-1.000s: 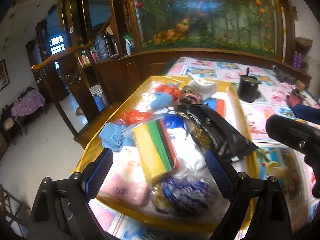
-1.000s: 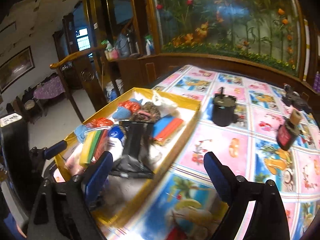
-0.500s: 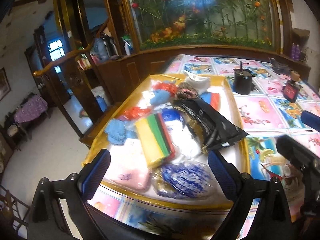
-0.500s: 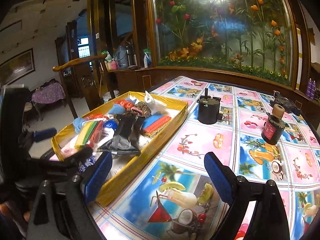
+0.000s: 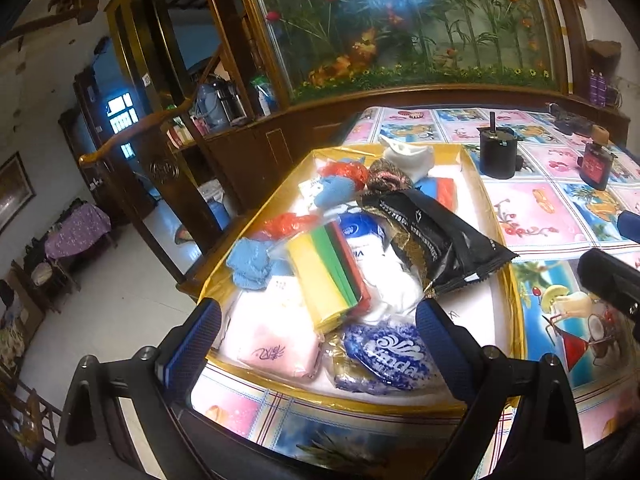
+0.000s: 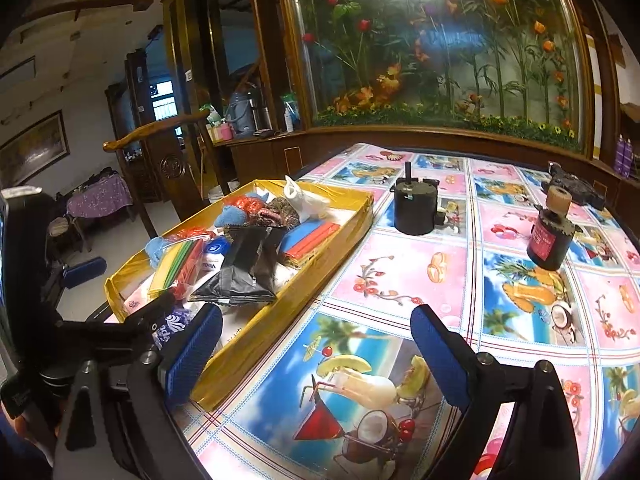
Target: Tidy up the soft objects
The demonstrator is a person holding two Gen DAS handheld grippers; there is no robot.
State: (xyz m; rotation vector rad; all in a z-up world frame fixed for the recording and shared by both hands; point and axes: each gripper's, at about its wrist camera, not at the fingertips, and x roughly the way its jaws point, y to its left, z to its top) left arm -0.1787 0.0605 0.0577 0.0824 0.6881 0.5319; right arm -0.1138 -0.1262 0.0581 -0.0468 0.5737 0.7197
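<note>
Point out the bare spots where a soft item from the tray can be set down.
Free: the tablecloth between the yellow tray, the black canister and the dark red bottle, and the nearer stretch under the right gripper. Inside the tray, only a white strip beside the black foil bag is bare; the rest is piled.

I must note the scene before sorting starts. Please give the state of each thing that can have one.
Left gripper: open, empty.
Right gripper: open, empty.
Yellow shallow tray: piled full.
Black foil pouch: lying on top.
Dark red bottle with cork: upright, corked.
Black cylindrical container: upright.
</note>
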